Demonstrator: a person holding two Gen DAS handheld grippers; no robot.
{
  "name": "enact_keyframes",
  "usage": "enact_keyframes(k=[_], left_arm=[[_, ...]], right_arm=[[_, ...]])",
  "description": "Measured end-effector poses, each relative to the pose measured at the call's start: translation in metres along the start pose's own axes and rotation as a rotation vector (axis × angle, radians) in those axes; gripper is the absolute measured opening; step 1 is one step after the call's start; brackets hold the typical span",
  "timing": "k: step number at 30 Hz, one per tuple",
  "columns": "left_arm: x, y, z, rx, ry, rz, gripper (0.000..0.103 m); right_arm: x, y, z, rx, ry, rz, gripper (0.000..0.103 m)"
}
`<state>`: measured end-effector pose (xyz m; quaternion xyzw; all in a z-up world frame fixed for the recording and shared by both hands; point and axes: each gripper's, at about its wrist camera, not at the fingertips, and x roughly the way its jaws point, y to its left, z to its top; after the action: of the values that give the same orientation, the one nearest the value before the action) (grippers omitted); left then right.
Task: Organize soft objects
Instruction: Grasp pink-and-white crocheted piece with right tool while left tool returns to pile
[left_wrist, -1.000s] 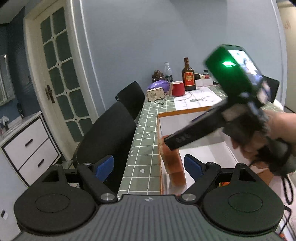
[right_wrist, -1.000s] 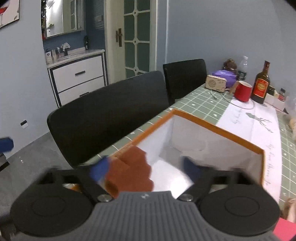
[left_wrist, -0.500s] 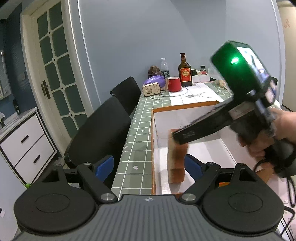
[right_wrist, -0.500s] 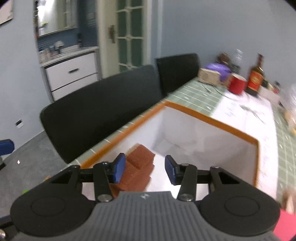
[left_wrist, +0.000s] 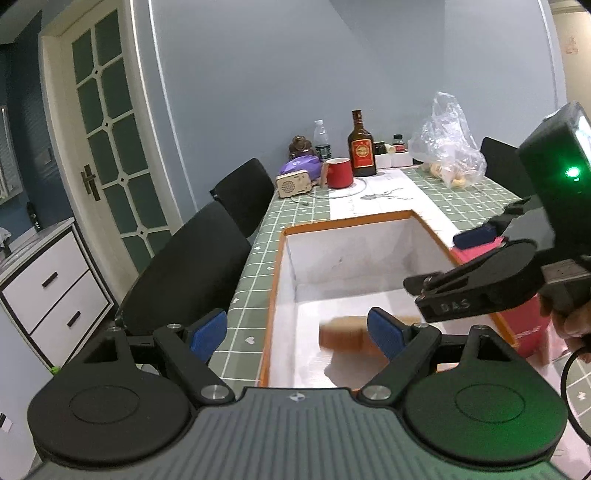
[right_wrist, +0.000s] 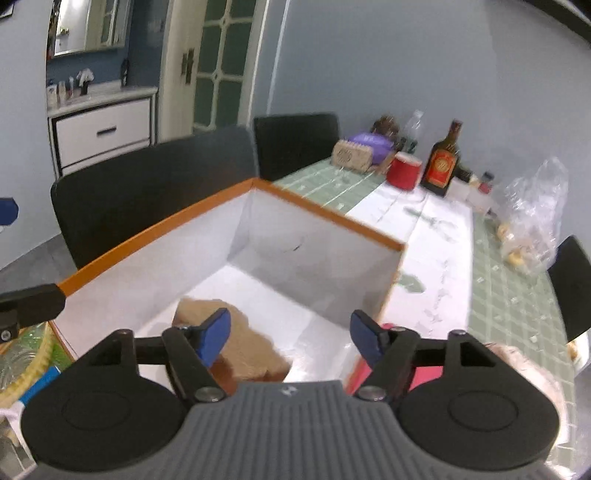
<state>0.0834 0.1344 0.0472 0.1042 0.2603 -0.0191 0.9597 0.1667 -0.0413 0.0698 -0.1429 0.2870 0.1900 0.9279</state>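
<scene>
Lying on the white floor of the orange-rimmed box (right_wrist: 325, 212), close to its near end, the brown sponge block (right_wrist: 243, 343) looks blurred in both views, so whether it has settled is hard to say; it touches neither tool. The right gripper (right_wrist: 290, 336) has its jaws opening with nothing between the blue pads, and it hangs above the near right part of the box. The left gripper (left_wrist: 297, 334) stands wide and empty too, poised over the box's near left corner where the rim meets the green checked table (left_wrist: 258, 266). From here the likeliest trouble, as I judge it, is a collision: the two tools sit close together over the same small box, and a hurried swing toward the next soft item could knock one against the other or against the thin box wall, tipping or sliding the box. A pink packet (right_wrist: 373, 369) lies just beside the box's right wall, under the right gripper, and a careless pull-away might drag it. The block may also come to rest tilted against the wall and take room needed for later items. Farther off, a red mug (left_wrist: 339, 172), a brown bottle (left_wrist: 361, 146) and a clear plastic bag (left_wrist: 448, 147) stand well apart from the box, at risk only from a long, loose reach across the table.
</scene>
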Motion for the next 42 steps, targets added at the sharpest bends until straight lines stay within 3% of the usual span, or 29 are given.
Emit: enact_keyframes(k=[6,11,17,23,26,32,36,42], left_arm=[[-0.017,-0.019,0.01,0.026,-0.025,-0.006,0.101],[-0.032,-0.037,0.023,-0.005,-0.056,-0.02,0.101],[-0.041,-0.058,0.037,-0.01,-0.084,-0.092,0.101],[-0.038,-0.09,0.043,0.029,-0.058,-0.187,0.101],[-0.038,-0.113,0.046,0.09,-0.057,-0.216,0.101],[-0.03,-0.148,0.051,0.115,-0.026,-0.334,0.101],[-0.024,-0.166,0.047,0.156,-0.016,-0.34,0.101],[-0.022,-0.17,0.043,0.172,-0.009,-0.374,0.101]], right_arm=[[-0.044,-0.024,-0.012,0.047,-0.078,0.027,0.079],[-0.079,-0.051,-0.032,0.104,-0.124,0.009,0.09],[-0.119,-0.079,-0.074,0.102,-0.126,-0.077,0.094],[-0.141,-0.112,-0.12,0.111,-0.103,-0.209,0.096],[-0.144,-0.136,-0.143,0.206,-0.069,-0.225,0.097],[-0.13,-0.164,-0.174,0.341,-0.016,-0.242,0.1],[-0.109,-0.177,-0.191,0.453,0.041,-0.224,0.1],[-0.056,-0.199,-0.216,0.503,0.178,-0.229,0.1]])
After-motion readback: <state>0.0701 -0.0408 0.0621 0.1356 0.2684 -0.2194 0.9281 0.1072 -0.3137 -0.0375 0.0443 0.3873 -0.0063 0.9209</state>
